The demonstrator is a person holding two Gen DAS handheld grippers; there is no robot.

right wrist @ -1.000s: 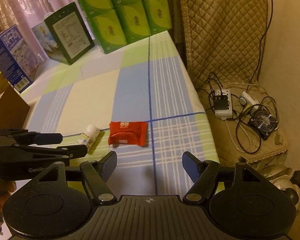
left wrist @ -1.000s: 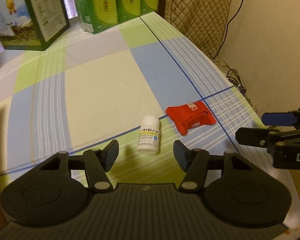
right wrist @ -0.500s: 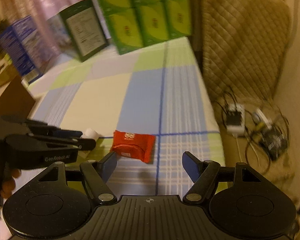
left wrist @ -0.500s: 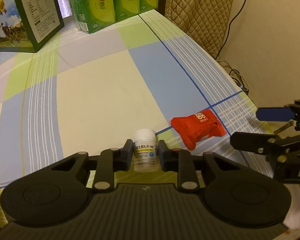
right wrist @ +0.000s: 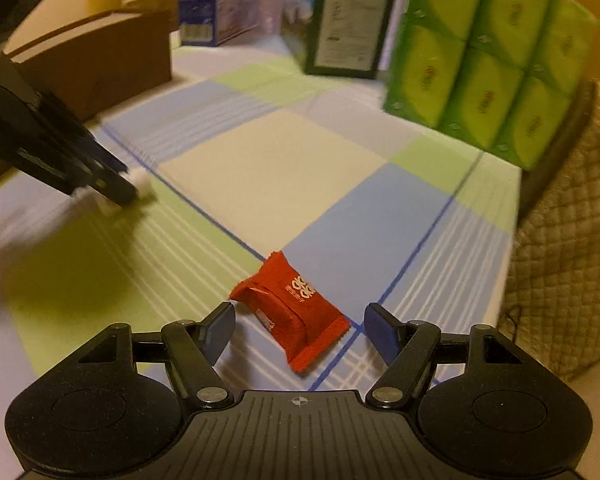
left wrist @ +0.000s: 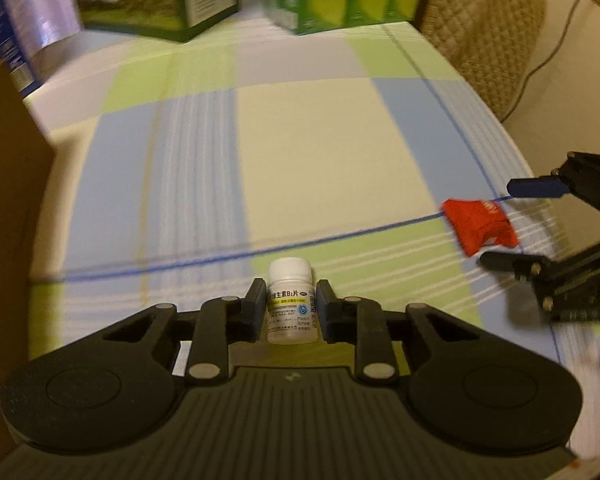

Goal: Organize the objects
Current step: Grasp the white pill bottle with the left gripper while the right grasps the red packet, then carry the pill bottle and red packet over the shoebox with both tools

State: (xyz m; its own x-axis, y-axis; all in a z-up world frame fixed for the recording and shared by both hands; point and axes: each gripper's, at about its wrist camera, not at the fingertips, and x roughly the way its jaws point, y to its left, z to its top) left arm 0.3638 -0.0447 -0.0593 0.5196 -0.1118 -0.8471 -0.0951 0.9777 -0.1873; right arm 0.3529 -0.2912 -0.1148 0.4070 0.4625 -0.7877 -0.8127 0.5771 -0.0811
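Checked cloth [left wrist: 320,152] covers the table. Nearest, the left gripper [left wrist: 291,307] clamps a white bottle [left wrist: 291,304]; the right gripper [right wrist: 300,332] spreads wide around a red packet [right wrist: 290,314]. Green boxes [right wrist: 484,60] stand behind.

A small white pill bottle [left wrist: 290,307] with a white cap and a yellow-and-blue printed label is clamped between the two fingers of the left gripper [left wrist: 290,300], cap pointing away. A red snack packet [right wrist: 293,311] with white print lies flat and slightly crumpled on the checked tablecloth [right wrist: 260,172], near its right edge
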